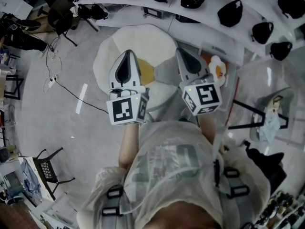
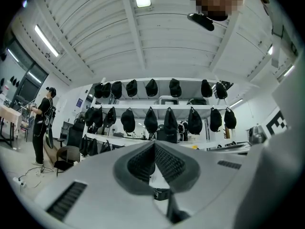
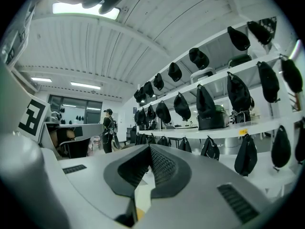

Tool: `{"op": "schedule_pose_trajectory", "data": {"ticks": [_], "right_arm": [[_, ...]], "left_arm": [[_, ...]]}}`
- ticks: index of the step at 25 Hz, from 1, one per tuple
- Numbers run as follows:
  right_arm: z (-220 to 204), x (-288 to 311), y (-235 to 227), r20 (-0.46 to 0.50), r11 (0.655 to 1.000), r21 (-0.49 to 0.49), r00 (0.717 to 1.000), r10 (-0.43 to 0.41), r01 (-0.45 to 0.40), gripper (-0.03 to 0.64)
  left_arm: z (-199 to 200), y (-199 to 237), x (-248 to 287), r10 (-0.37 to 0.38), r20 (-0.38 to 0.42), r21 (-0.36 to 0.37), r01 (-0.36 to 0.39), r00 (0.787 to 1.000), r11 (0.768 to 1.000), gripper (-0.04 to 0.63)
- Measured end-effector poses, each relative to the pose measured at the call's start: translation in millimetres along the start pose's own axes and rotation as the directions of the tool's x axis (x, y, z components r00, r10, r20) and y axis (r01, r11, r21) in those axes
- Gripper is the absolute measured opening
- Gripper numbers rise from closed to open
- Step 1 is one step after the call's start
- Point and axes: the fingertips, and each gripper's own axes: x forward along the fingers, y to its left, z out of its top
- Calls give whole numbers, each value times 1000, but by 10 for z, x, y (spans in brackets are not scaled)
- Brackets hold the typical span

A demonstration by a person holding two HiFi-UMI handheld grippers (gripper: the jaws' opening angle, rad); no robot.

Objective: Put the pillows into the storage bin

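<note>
In the head view a big white fried-egg pillow (image 1: 147, 42) with a yellow yolk lies on the floor ahead of me. A smaller white and orange pillow (image 1: 217, 69) lies to its right. A clear plastic storage bin (image 1: 281, 87) stands at the far right. My left gripper (image 1: 127, 53) and right gripper (image 1: 184, 51) are held side by side above the pillows, touching neither. Both are shut with nothing between the jaws. Each gripper view points up at the room, showing the shut left gripper (image 2: 154, 146) and the shut right gripper (image 3: 149, 149).
A curved white shelf with black bags (image 1: 229, 12) runs along the back. Cables (image 1: 59, 82) trail over the floor on the left, near a black chair (image 1: 50, 168). A person (image 2: 44, 123) stands far off at the left of the room. A black frame (image 1: 257, 112) shows through the bin.
</note>
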Motion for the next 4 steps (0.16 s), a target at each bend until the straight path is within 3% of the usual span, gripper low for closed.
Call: {"op": "schedule_pose_trajectory", "data": {"ticks": [4], "right_arm": [[-13, -46, -8, 0, 1000, 2, 1000, -8, 8, 9]], "left_arm": [[-15, 0, -53, -3, 2, -5, 3, 1000, 1000, 6]]}}
